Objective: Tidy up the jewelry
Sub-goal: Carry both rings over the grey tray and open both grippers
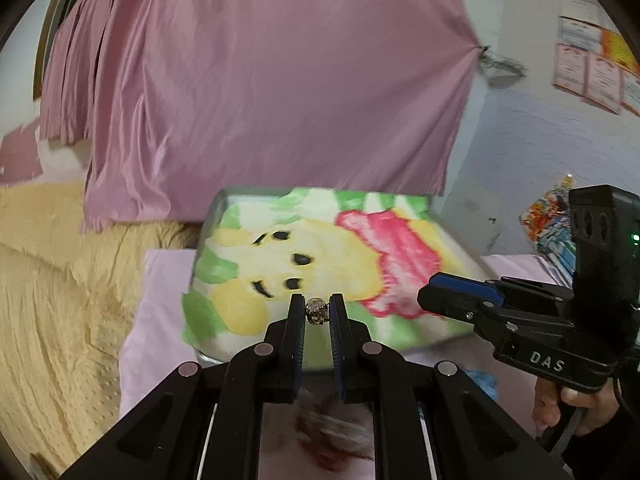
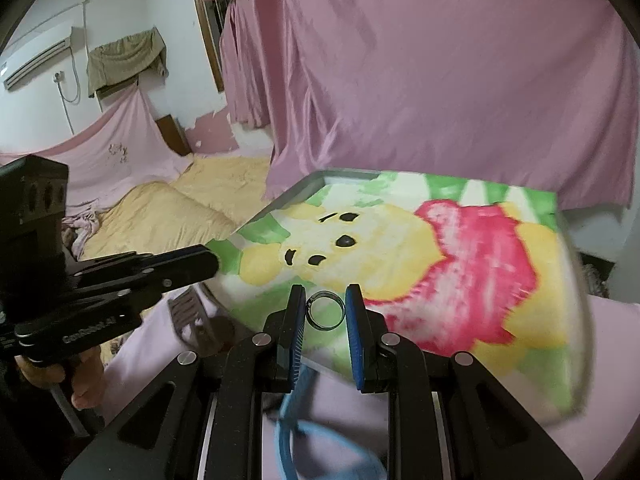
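My left gripper (image 1: 317, 311) is shut on a small ornate gold-and-dark bead-like jewel (image 1: 317, 311), held in the air before a tray (image 1: 212, 216) lined with a cartoon bear cloth. My right gripper (image 2: 325, 309) is shut on a dark metal ring (image 2: 325, 309), held upright between the pads above the near edge of the same tray (image 2: 288, 196). The right gripper also shows in the left wrist view (image 1: 460, 292), and the left gripper in the right wrist view (image 2: 188, 266).
A pink cloth (image 1: 160, 320) covers the table under the tray. A blue cord-like item (image 2: 296, 408) and a dark comb-like object (image 2: 188, 312) lie near it. A yellow bedspread (image 1: 52, 300) lies to the left; pink curtains (image 1: 260, 80) hang behind.
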Motion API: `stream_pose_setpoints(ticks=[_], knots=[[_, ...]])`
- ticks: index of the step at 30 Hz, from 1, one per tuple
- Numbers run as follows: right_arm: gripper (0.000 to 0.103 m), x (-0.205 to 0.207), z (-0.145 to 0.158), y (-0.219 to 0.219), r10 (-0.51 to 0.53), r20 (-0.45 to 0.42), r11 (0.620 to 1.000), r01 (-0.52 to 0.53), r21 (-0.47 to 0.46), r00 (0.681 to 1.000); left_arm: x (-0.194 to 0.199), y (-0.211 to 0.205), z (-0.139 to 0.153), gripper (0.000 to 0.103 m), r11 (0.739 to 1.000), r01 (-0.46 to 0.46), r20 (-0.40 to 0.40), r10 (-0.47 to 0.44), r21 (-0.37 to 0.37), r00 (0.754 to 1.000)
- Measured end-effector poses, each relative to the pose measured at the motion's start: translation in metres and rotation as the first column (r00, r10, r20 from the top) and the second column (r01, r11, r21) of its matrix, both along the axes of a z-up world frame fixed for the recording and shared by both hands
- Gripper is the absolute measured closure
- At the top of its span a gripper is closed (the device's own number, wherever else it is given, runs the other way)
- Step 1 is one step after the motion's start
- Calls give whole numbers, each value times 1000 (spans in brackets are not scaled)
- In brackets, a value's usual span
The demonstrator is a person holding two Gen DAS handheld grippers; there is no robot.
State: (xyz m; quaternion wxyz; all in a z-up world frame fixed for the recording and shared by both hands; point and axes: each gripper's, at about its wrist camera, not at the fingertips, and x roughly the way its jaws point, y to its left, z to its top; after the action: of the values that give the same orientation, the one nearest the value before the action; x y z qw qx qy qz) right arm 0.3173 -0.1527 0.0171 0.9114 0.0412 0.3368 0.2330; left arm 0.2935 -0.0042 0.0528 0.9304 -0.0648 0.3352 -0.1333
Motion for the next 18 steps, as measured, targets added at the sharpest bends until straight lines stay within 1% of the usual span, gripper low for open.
stream_pose_setpoints(ticks=[4, 8, 10, 14, 18], knots=[[85, 22, -12, 18, 4, -79, 999, -8, -49, 997, 29, 10, -17, 91, 1000, -19, -108, 17, -14, 994], [85, 34, -22, 26, -2, -140, 995, -12, -102, 990, 44, 14, -30, 91, 999, -32, -178, 30, -7, 984], [85, 37, -27, 28, -4, -168, 992, -17, -124, 986, 47, 13, -32, 91, 1000, -26, -201, 24, -8, 979], [85, 43, -33, 31, -1, -207, 988, -30, -150, 978, 50, 9, -40, 91, 999, -22, -240, 27, 24, 970], [85, 46, -36, 30, 6, -246, 988, -44, -150, 969, 51, 8, -44, 91, 999, -20, -257, 27, 29, 966]])
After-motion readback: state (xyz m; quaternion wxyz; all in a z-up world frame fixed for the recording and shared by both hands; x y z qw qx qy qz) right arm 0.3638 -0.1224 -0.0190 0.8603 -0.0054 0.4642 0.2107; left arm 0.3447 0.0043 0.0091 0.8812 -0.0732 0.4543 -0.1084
